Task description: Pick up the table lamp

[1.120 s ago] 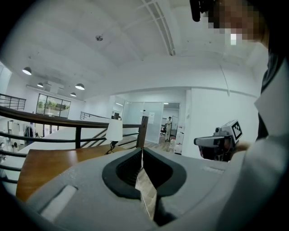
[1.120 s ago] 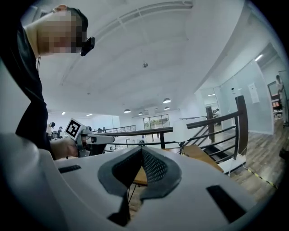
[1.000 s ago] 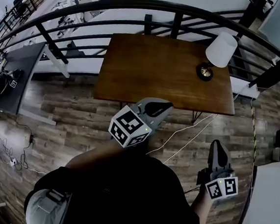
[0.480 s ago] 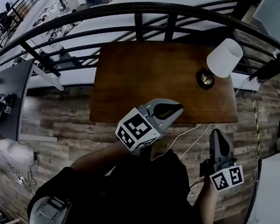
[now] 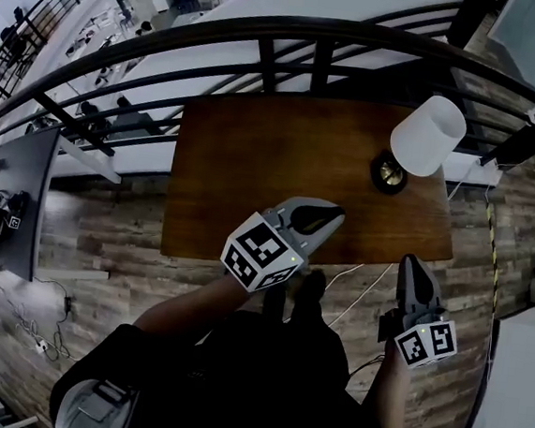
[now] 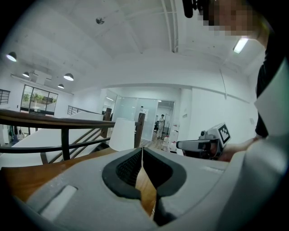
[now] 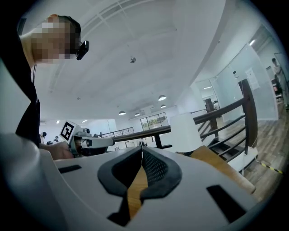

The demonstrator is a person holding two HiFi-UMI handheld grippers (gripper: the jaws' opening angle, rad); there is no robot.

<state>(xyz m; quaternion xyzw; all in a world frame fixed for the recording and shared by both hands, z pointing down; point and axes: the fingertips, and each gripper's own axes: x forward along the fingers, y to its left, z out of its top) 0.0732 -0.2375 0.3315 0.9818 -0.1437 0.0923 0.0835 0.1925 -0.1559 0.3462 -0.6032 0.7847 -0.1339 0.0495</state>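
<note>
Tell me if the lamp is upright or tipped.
Upright: the lamp stands on its base on the table, shade above it.

place: open-plan office loft | signs: black railing (image 5: 295, 23) — glass partitions (image 6: 128, 110), pendant lights (image 6: 68, 77), plank floor (image 5: 106, 230)

no readable txt, no labels, no brands, no nos.

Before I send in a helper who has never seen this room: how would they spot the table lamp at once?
Find the brown wooden table against the black railing. The table lamp stands at its right end, on the railing side. It is the only thing on the tabletop: a white shade over a dark round base.
</note>
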